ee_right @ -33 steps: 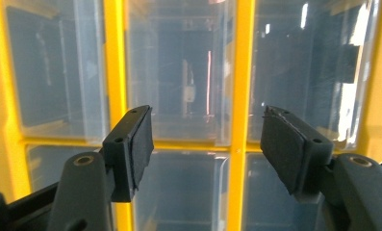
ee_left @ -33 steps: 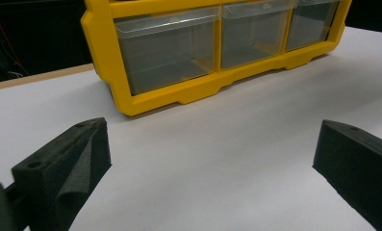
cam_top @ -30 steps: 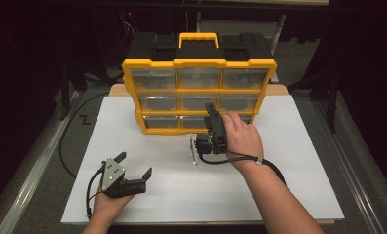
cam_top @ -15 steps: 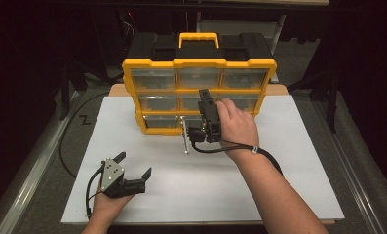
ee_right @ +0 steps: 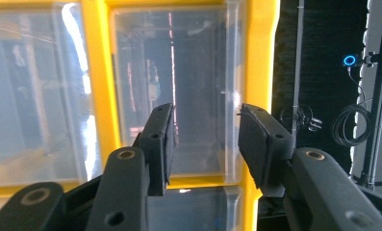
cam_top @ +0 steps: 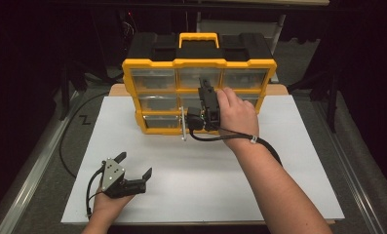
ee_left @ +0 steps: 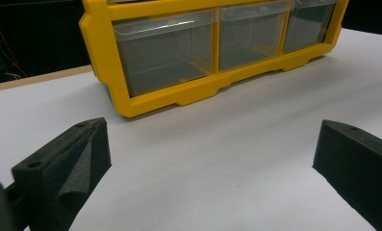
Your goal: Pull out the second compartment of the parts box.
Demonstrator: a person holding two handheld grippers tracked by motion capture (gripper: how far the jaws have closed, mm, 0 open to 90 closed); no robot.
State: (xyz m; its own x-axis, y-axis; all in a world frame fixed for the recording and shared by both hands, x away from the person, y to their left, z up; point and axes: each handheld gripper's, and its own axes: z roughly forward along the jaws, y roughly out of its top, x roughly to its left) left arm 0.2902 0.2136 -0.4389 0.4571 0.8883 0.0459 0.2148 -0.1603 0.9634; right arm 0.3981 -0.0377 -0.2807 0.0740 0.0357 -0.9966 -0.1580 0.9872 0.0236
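Observation:
A yellow and black organizer (cam_top: 152,66) with clear drawers stands upright at the back of the white table (cam_top: 288,161). My right gripper (cam_top: 204,82) is held by a hand against the organizer's front, at the middle column near the upper rows. In the right gripper view its jaws (ee_right: 205,144) stand open a little way in front of a clear drawer (ee_right: 198,72), with nothing between them. My left gripper (cam_top: 134,164) rests low on the table at the front left, open and empty. In the left gripper view the wide-apart jaws (ee_left: 212,154) face the organizer's bottom row (ee_left: 164,53).
A black cable (cam_top: 67,146) loops off the table's left edge. A carry handle (cam_top: 199,38) tops the organizer. Dark stands and coiled cables (ee_right: 345,125) lie beyond the organizer's right side. Bare white table surface spreads between the two grippers.
My right gripper has risen from the bottom row of drawers up the organizer's front to the upper rows. The left gripper has stayed put.

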